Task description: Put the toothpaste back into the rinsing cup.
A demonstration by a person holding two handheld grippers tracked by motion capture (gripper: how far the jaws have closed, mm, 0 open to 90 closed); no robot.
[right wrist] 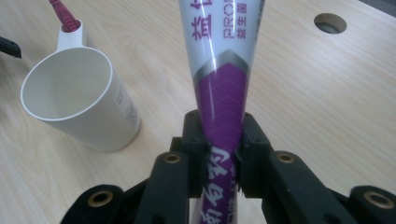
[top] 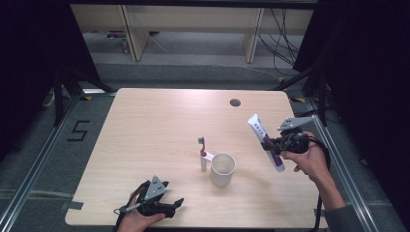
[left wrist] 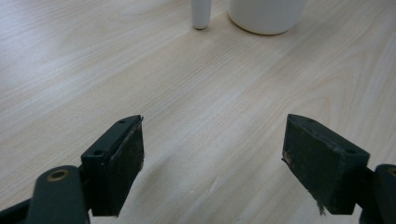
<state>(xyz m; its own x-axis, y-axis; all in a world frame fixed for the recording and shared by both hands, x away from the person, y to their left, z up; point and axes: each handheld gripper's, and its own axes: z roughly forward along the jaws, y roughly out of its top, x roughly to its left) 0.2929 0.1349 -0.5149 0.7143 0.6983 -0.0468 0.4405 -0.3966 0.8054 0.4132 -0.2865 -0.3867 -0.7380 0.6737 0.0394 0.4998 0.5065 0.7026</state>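
A white and purple toothpaste tube [top: 258, 128] is held tilted above the right side of the table, and my right gripper [top: 270, 145] is shut on its purple lower part. In the right gripper view the tube [right wrist: 224, 70] rises between the pressed jaws of that gripper [right wrist: 223, 154]. A white cup [top: 222, 169] stands upright near the table's middle. A toothbrush [top: 202, 147] stands in the holder on the cup's left side. My left gripper [top: 173, 193] rests low near the front edge, open, with bare wood between its jaws [left wrist: 212, 158].
The wooden table [top: 159, 121] has a round cable hole [top: 235, 102] at the back right. In the left gripper view the cup [left wrist: 266, 16] and the holder's foot [left wrist: 201, 14] stand just ahead. Dark curtains and metal rails flank the table.
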